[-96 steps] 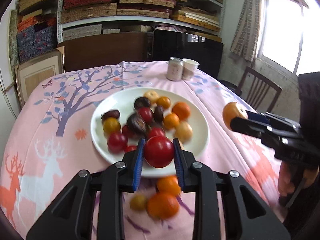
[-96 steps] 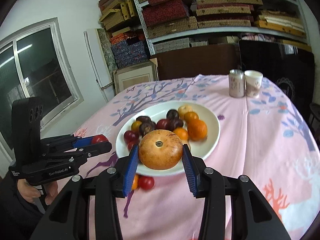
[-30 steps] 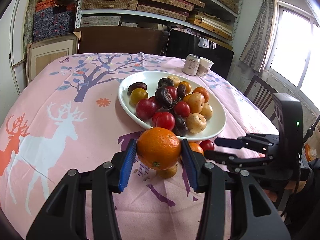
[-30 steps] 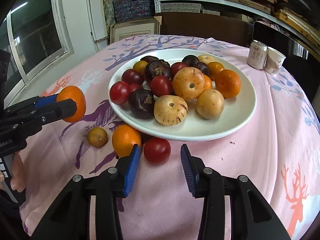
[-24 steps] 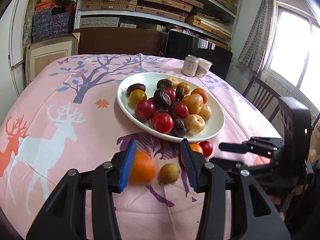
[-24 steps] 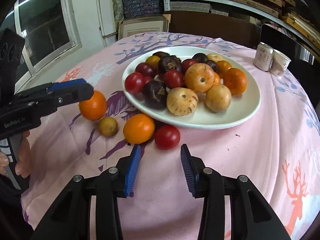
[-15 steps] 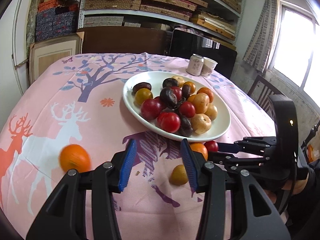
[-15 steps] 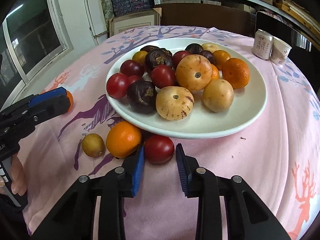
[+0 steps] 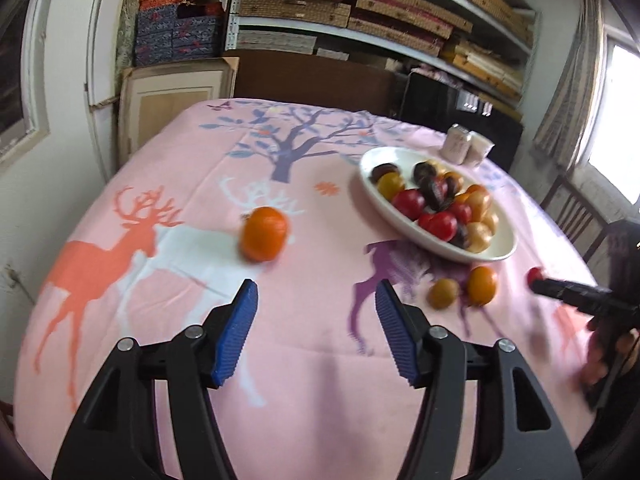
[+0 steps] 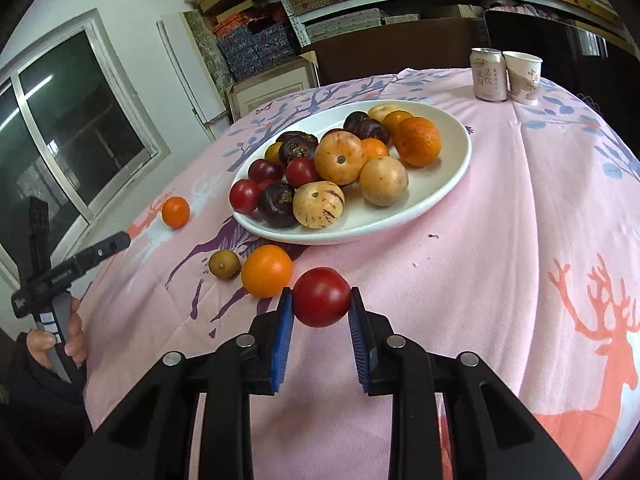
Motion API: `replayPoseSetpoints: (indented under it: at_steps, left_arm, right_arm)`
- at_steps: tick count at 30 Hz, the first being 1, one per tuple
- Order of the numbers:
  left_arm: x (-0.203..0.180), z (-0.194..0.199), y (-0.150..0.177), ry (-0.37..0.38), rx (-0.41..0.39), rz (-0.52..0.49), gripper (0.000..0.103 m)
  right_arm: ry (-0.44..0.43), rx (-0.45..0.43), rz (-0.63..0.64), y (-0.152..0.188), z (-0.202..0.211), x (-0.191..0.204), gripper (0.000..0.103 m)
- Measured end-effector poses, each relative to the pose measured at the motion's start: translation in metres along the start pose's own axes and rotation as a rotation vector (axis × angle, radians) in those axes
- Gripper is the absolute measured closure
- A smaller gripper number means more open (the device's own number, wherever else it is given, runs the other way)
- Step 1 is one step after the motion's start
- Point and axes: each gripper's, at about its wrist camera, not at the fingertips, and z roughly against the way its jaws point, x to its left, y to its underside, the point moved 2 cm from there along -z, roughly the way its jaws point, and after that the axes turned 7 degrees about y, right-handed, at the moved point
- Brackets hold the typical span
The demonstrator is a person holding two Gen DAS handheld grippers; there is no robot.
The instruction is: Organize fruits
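Right gripper pinching a red tomato; left gripper spread, holding nothing.

White plate is sitting on the pink tablecloth, carrying mixed fruit: dark purple ones, red tomatoes, pale striped round fruit, an orange at its far side. Loose on the cloth just beside the plate's near rim are lying an orange and a small brownish fruit. Another orange is lying well apart, ahead of the left gripper. Can and paper cup are standing side by side behind the plate.
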Motion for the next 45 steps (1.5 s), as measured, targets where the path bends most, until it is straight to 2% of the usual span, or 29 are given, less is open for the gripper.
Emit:
replayPoseSetpoints:
  at_steps: [3,7,12,13,18,19,22,26,29,35,39,45]
  left_arm:
    - [0.009,-0.017,-0.011,-0.07,0.026,-0.008,0.044]
    - [0.007,-0.063,-0.025,-0.138,0.092,-0.088,0.044]
    - [-0.014,-0.098,-0.026,-0.13,0.175,-0.186,0.045]
    - [-0.016,-0.103,-0.025,-0.13,0.194,-0.189,0.052]
    - [-0.005,-0.114,-0.031,-0.1,0.209,-0.116,0.057]
    - [-0.006,-0.115,-0.031,-0.099,0.214,-0.112,0.06]
    - [-0.012,-0.112,-0.027,-0.097,0.215,-0.122,0.06]
    - [-0.025,-0.096,-0.023,-0.043,0.203,-0.12,0.06]
    - [-0.043,-0.077,-0.03,-0.004,0.164,-0.139,0.06]
    - [-0.09,-0.055,-0.07,0.08,0.071,-0.194,0.06]
    - [-0.107,-0.083,-0.098,0.127,0.077,-0.142,0.06]
    - [-0.117,-0.142,-0.119,0.179,0.133,-0.046,0.06]
  right_arm:
    - [-0.005,0.0,0.021,0.0,-0.001,0.007,0.075]
    - [-0.014,-0.007,0.015,0.0,0.001,0.004,0.075]
    - [-0.028,0.006,-0.006,0.0,-0.002,0.0,0.075]
    - [-0.03,0.006,-0.001,0.0,-0.002,0.001,0.075]
    - [-0.032,0.003,-0.004,0.0,-0.002,0.001,0.075]
    - [-0.031,0.001,-0.009,0.0,-0.001,0.0,0.075]
    - [-0.029,-0.007,-0.013,0.0,0.001,-0.001,0.075]
    - [-0.025,-0.027,-0.008,0.0,0.005,0.0,0.075]
    - [0.001,-0.084,0.003,-0.006,0.016,0.001,0.075]
    - [0.068,-0.227,0.011,-0.052,0.049,-0.004,0.075]
    - [0.117,-0.286,0.03,-0.087,0.04,-0.005,0.075]
    - [0.171,-0.275,0.019,-0.115,-0.017,-0.016,0.075]
